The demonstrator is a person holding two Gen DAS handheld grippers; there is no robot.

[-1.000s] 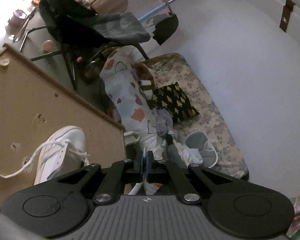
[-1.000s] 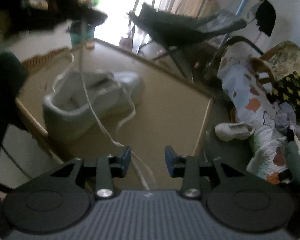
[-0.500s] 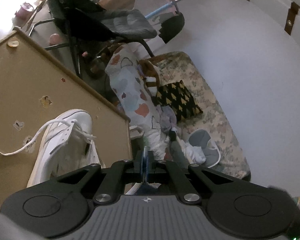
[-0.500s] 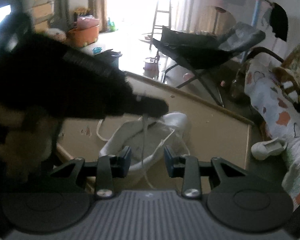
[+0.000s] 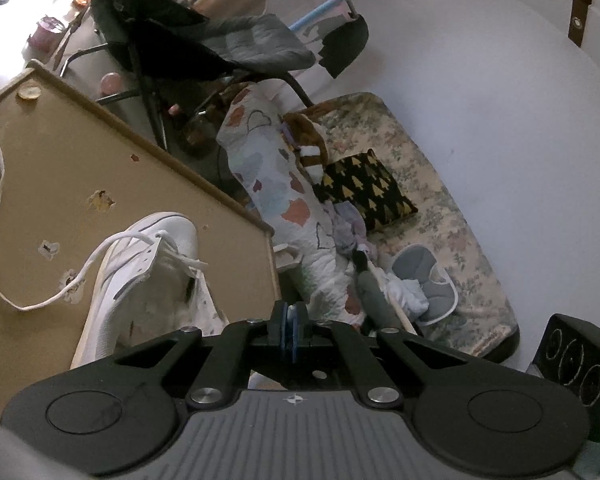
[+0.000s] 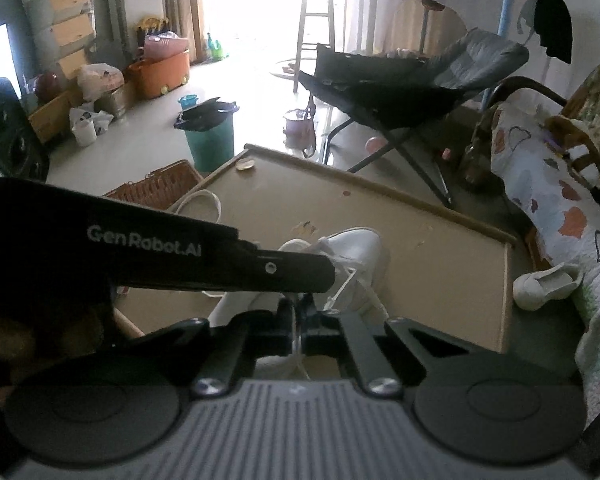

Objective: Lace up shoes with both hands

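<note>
Right gripper went from spread to pinching lace | left gripper pressed together | shoe on table

Bare table lies open right of the white shoe; the left gripper crosses above the shoe, blocking that side

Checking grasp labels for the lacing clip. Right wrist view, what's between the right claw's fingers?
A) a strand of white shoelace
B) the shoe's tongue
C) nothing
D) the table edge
A: the right claw is shut on a thin white shoelace that runs down from between its fingertips, in front of the white shoe.
</note>
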